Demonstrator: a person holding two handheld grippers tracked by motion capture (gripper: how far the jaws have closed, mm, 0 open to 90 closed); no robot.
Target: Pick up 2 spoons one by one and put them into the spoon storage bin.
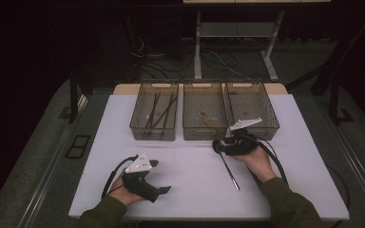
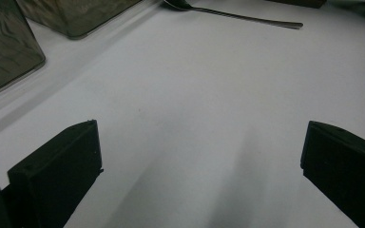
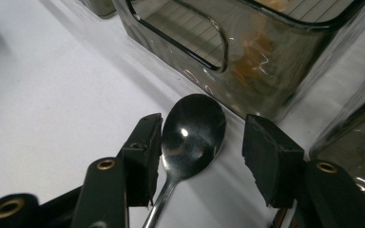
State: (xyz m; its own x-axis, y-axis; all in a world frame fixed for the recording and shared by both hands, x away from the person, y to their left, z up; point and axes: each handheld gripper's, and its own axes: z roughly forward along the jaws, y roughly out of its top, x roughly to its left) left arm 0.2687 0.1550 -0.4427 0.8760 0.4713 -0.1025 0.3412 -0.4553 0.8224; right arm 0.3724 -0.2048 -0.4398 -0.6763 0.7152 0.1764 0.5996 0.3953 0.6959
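A big white surface [image 1: 185,161] takes up most of the high view. At its far edge three see-through bins stand in a row, side by side. The left bin [image 1: 154,111] has long dark sticks in it. The middle bin [image 1: 204,111] has something small and brown in it, too small to tell what. The right bin [image 1: 253,107] sits just behind the right hand.

The left tool [image 1: 158,176] rests low on the surface near the front edge, held in the left hand [image 1: 123,192]. Its two black jaws stand far apart with only bare white surface between them, so it is open. It is well apart from the spoon.

The right tool [image 1: 217,145] is just in front of the middle bin, held in the right hand [image 1: 256,159]. Its jaws are partly open. The bowl of the spoon sits between them. One jaw is right against the edge of the bowl and the other is a little way off, so the tool is not squeezing the spoon.

The spoon [image 1: 230,171] lies flat on the surface. Its shiny round bowl [image 3: 192,133] points toward the middle bin, and its thin handle runs back toward the person.
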